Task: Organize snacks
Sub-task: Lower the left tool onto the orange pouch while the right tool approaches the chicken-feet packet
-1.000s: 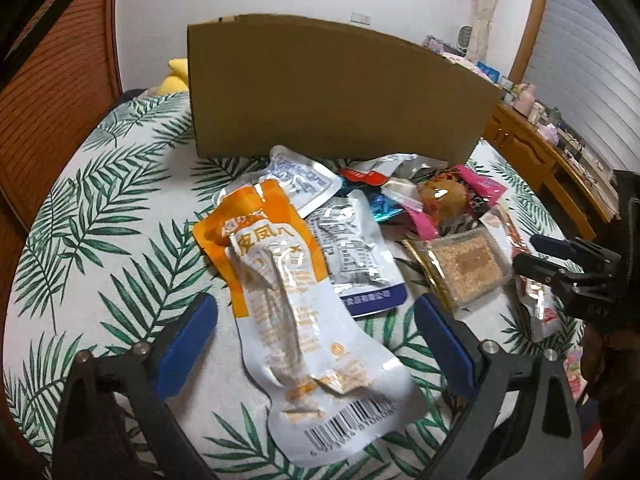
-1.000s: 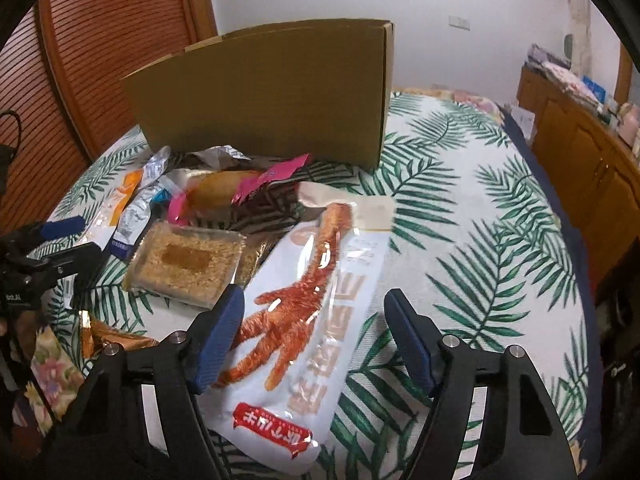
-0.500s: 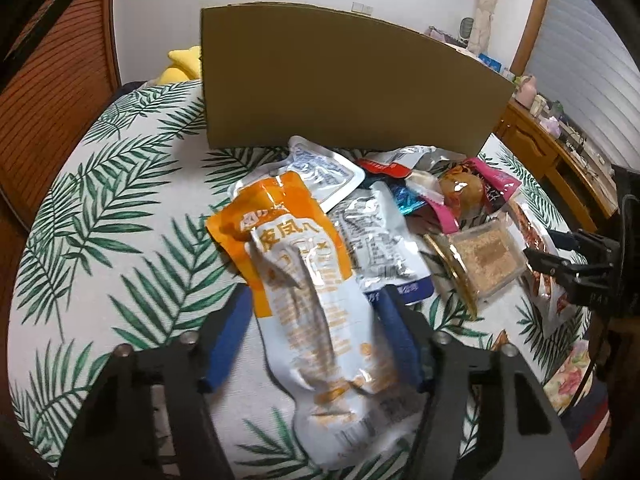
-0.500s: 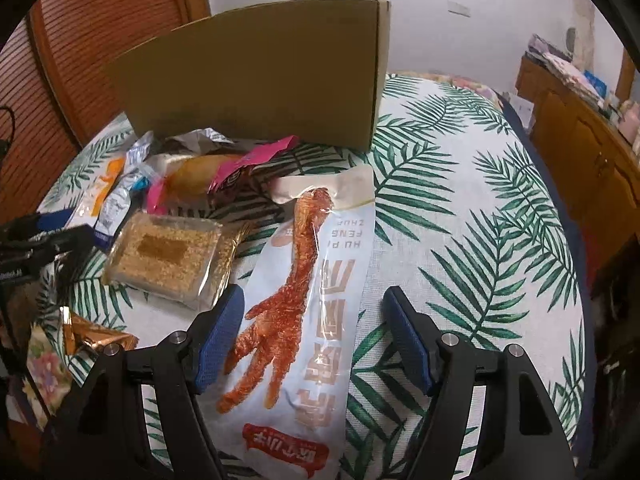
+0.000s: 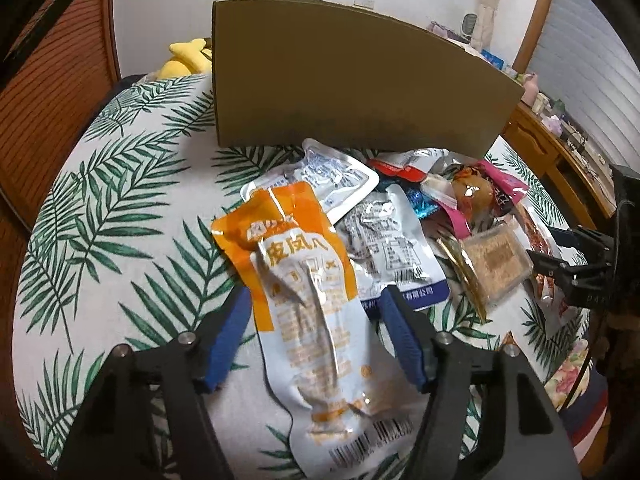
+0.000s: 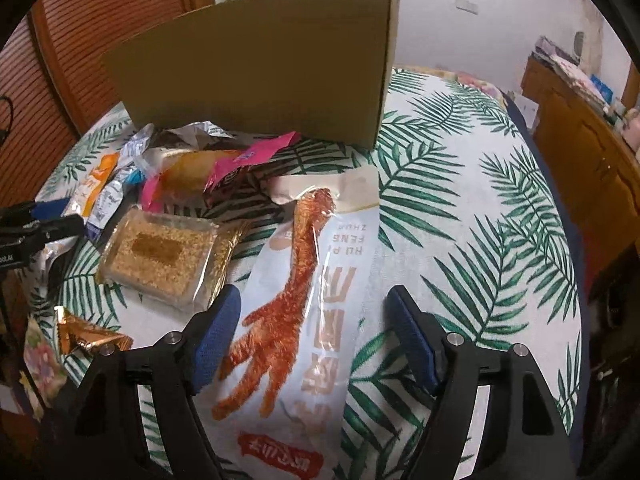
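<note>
The cardboard box stands at twelve o'clock, its inside hidden. The left hand-held gripper, jaws just closed inward, pinches the orange pouch. The right hand-held gripper, slightly widened, loosely straddles the chicken-foot packet.

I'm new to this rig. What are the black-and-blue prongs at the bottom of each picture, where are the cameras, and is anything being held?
There is no robot here. A person carries a hand-held gripper in each hand, and a camera on each looks along its prongs. In the left view, the left hand-held gripper has just been closing on an orange-and-white pouch and appears to pinch it. In the right view, the right hand-held gripper is open and straddles a chicken-foot pouch. More snacks lie on the leaf-print tablecloth, in front of a cardboard box.
</note>
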`<state>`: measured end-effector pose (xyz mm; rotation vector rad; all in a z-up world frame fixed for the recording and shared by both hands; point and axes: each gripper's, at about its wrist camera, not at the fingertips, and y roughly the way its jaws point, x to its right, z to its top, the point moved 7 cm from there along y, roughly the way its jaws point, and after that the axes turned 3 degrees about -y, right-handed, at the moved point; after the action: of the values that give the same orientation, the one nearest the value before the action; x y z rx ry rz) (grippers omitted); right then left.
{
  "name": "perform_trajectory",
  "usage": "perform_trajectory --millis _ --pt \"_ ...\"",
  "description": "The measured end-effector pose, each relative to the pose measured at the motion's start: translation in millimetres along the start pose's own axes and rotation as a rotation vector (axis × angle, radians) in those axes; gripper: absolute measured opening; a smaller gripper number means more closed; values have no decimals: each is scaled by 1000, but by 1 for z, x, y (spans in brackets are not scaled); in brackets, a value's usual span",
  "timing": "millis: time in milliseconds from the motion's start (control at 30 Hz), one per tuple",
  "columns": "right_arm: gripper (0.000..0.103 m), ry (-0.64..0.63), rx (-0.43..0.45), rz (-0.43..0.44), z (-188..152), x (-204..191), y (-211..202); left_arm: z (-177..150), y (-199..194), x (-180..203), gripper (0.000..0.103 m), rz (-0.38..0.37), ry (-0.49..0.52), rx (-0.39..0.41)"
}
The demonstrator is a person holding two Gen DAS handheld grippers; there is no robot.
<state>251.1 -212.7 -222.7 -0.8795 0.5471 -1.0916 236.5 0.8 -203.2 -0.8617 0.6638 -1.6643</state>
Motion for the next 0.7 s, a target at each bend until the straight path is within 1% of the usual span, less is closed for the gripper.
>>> perform_trajectory --millis 33,67,100,167,200,267,333,400,500,533,567,633,700 --pt "78 -15 -3 -10 0 -2 1 -1 0 -2 52 27 12 6" --pt "78 -28 0 -20 1 -3 2 -1 -1 -3 47 39 25 11" --pt "78 -27 -1 -18 1 -3 2 -2 -2 -3 45 33 28 11" --pt "78 -24 -3 -11 1 -2 3 -3 -6 -5 35 14 34 12" --pt "79 -26 -3 -8 1 -1 3 -4 -9 -5 33 5 36 12" --pt "79 -31 -5 -7 1 -1 3 -6 -13 -5 25 -8 45 11" --pt "79 -36 -8 -8 2 -1 3 -8 -17 -5 24 -11 52 15" --pt "80 -37 -10 -5 2 -2 4 -8 -17 -6 26 -19 36 14" --pt "82 -33 -6 -6 3 0 4 -6 -12 -10 39 -25 4 0" --pt "83 -32 -2 -6 3 0 4 -4 -10 -13 49 -19 -10 -3" --pt "83 -32 3 -7 2 1 4 -3 -9 -15 53 -12 -19 -7" --pt "84 -32 12 -8 1 1 4 1 -7 -17 54 -25 -15 -6" --pt "84 -32 16 -8 1 1 4 3 -4 -14 63 -41 6 -26"
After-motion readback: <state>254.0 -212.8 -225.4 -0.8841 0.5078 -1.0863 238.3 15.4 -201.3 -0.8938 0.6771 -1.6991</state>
